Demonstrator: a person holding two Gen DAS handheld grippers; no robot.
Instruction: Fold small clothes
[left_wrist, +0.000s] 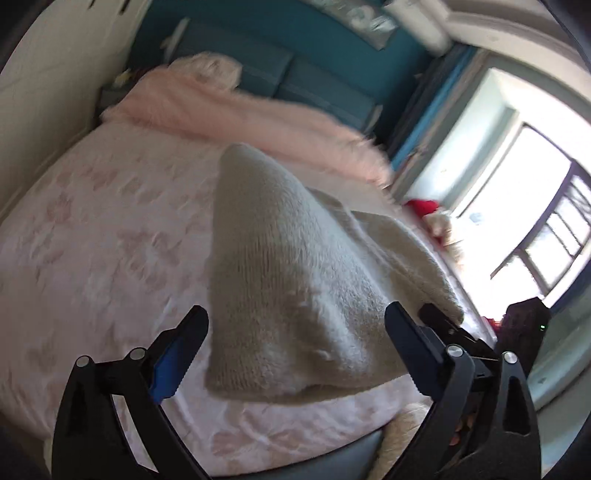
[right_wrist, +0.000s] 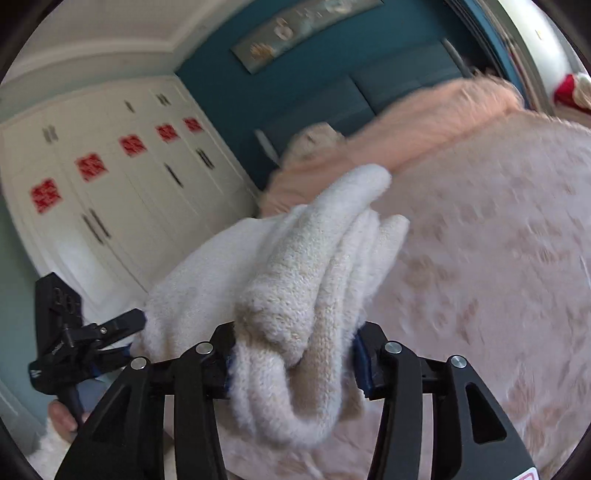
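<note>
On my right wrist view, the right hand-held gripper (right_wrist: 291, 363) is pinching a thick bunch of the cream knitted sweater (right_wrist: 295, 280); the folds bulge out above the jaws and a loop of knit hangs down below them. The sweater is lifted off the bed (right_wrist: 498, 258), and from the pinch the fabric stretches away to the left, where the left hand-held gripper (right_wrist: 131, 334) meets its edge. From this angle I cannot tell whether that one actually has cloth between its fingers.

On my left wrist view, the left hand-held gripper (left_wrist: 295, 328) stands spread wide, its blue-padded fingers (left_wrist: 173, 365) well apart on either side of the sweater (left_wrist: 288, 266). The knit rises in a tent shape in front of the camera, its lower edge hanging above the bed's floral pink sheet (left_wrist: 92, 240). At the right, just behind my right finger, the tip of the right hand-held gripper (left_wrist: 443, 319) touches the sweater's far corner.

A fluffy pink blanket (left_wrist: 240, 118) lies across the head of the bed against the teal headboard (left_wrist: 295, 74). A white wardrobe (right_wrist: 110, 177) with red paper decorations stands on the left in the right wrist view, and a bright window (left_wrist: 517, 203) shows on the right in the left wrist view.
</note>
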